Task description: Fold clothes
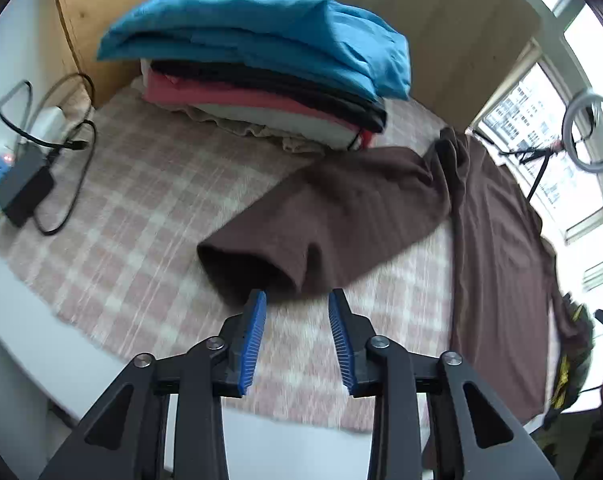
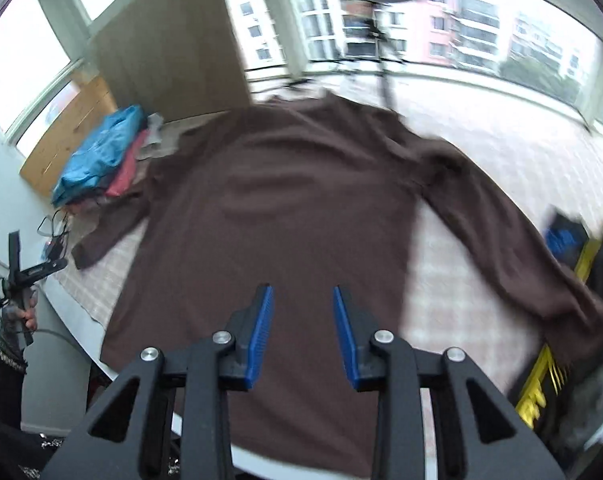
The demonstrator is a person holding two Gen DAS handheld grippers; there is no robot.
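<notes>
A brown shirt (image 2: 285, 216) lies flat on the checked cloth (image 1: 141, 200) that covers the desk (image 1: 29, 320). Its bottom edge hangs a little over the desk's near edge. The left tongs (image 1: 297, 300) are spread and hold nothing, just above one sleeve's cuff (image 1: 237, 268). The right tongs (image 2: 303, 296) are spread too, empty, over the shirt's lower part. A pile of folded clothes (image 1: 261, 68) sits at the far side, with bare cloth between.
</notes>
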